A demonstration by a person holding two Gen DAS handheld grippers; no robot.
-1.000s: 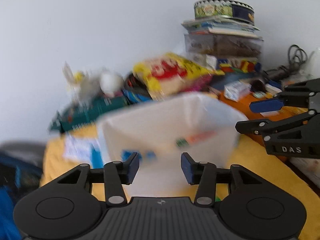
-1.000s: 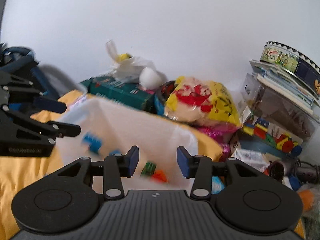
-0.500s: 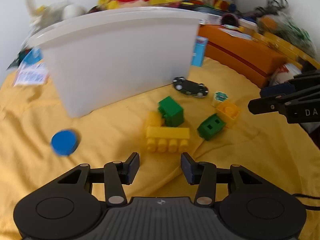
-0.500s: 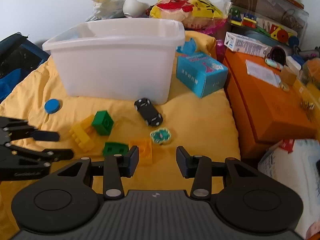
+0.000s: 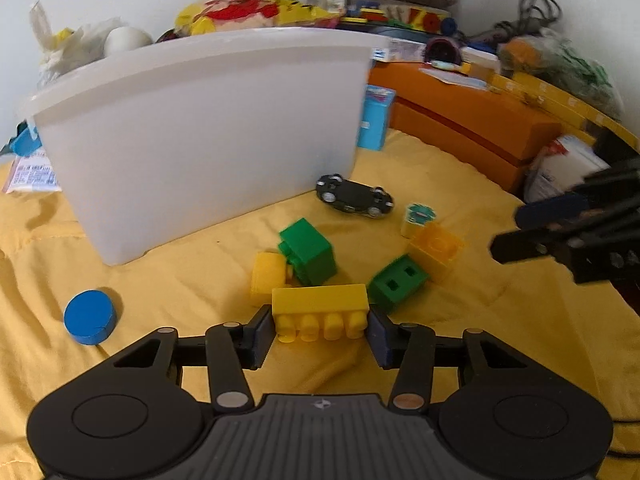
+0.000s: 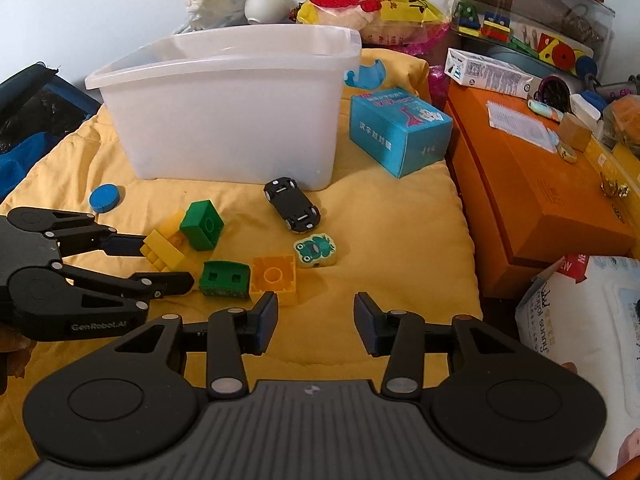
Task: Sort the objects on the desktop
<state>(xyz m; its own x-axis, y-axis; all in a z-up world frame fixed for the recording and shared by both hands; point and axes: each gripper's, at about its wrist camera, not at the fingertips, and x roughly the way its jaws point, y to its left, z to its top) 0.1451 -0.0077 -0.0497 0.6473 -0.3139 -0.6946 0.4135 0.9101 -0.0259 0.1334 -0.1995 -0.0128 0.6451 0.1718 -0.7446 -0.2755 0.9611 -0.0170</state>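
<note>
Your left gripper (image 5: 320, 334) brackets the long yellow brick (image 5: 320, 309), jaws spread — contact seemingly not made. Close, then lift toward the white bin (image 5: 208, 128). Right gripper (image 6: 316, 322) hovers, jaws spread — empty.

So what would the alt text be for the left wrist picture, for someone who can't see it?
Open left tongs bracket a long yellow brick lying on a yellow cloth. Beyond it lie green bricks, another yellow brick, a blue disc and an upturned black toy car beside a white tub; the right tongs enter from the right.
</note>
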